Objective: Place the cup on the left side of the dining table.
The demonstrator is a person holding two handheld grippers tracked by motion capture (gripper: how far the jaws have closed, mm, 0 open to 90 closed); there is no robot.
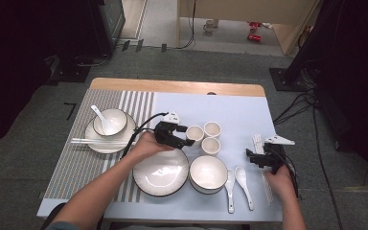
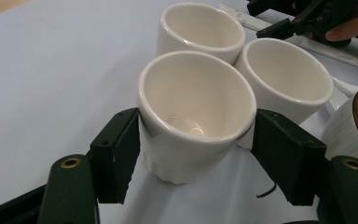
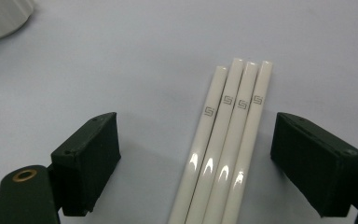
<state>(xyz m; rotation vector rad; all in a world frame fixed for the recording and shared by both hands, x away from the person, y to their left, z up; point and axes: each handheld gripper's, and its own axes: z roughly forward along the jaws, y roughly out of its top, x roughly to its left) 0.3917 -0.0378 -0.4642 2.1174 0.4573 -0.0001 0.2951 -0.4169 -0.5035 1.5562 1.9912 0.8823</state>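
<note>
Three white cups stand in a cluster mid-table. The left-hand cup stands on the light blue cloth between the jaws of my left gripper. The pads sit right at its rim without clearly squeezing it, so I read the gripper as open. The other two cups touch it from behind. My right gripper rests low at the right, open, its jaws straddling several white chopsticks that lie flat on the cloth.
A large plate, a bowl and two spoons lie near the front edge. On the striped mat at the left a bowl with a spoon sits on a plate beside chopsticks.
</note>
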